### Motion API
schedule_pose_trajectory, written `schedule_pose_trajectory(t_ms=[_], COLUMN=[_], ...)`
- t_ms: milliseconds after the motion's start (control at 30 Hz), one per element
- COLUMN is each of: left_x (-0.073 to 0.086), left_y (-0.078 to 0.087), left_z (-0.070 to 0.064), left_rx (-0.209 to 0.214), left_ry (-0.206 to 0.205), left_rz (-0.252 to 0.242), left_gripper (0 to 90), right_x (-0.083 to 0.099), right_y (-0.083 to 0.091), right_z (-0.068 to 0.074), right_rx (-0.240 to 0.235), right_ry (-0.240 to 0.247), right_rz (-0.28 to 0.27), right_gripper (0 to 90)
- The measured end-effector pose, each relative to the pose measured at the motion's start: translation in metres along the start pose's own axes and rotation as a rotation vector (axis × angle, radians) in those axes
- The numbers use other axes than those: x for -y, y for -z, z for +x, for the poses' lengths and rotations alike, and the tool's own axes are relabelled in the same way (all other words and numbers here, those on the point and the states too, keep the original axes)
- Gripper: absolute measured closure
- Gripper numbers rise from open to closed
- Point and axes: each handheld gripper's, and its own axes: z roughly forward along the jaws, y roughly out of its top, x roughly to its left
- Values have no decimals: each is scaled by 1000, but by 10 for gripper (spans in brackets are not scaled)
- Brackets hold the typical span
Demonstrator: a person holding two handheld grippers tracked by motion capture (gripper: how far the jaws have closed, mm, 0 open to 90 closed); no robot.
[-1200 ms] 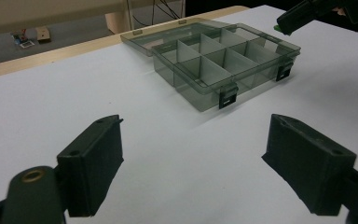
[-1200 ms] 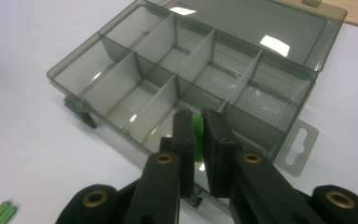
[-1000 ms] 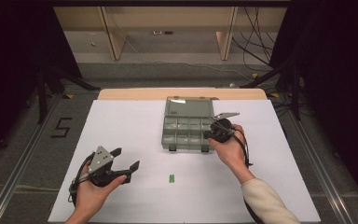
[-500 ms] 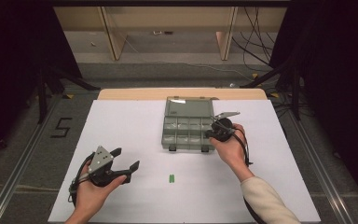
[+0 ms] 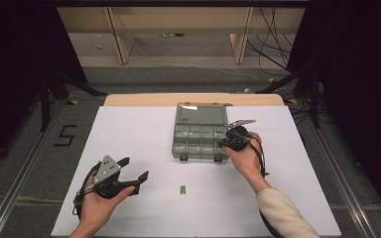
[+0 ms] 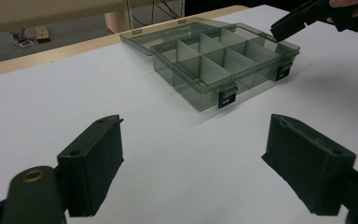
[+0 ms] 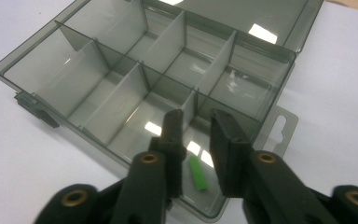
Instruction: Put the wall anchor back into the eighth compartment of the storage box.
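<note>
Over the organizer box (image 5: 200, 136), right gripper (image 7: 196, 122) seemingly tilts down.

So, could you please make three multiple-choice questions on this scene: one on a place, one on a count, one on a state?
1. Where is the green piece that is outside the box?
A. on the floor
B. on the table, nearer the person than the box
C. in a hand-held gripper

2. How many black latches has the box?
A. two
B. one
C. four

3. How is the lid?
A. shut
B. taken off and set aside
C. open, laid back behind the box

Answers:
1. B: the piece lies alone on the white surface.
2. A: both sit on the front wall.
3. C: the compartments are uncovered.
</note>
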Motion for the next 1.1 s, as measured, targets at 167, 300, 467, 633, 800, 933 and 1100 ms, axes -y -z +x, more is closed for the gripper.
schedule_pose_trajectory(t_ms=[167,300,467,633,800,933,1100], left_x=[0,0,0,0,0,0,0], left_y=[0,0,0,1,1,1,1], left_z=[0,0,0,0,1,1,1], left_rx=[1,1,-1,-5,4,4,4], left_ry=[2,3,5,0,-12,-13,-15], left_rz=[0,0,0,3,-3,-2,-1], left_gripper=[182,182,182,182,182,182,182], right_x=[-1,-1,2,5,6,11,13], right_y=[4,7,10,13,16,15,14], right_z=[3,9,20,32,43,52,64], right_rx=[-1,-11,-41,-66,-91,-120,-133], right_ry=[-8,-22,-27,-33,-23,-5,-7], right_rz=[-10,-10,7,6,47,55,84], right_gripper=[640,572,525,501,481,477,481])
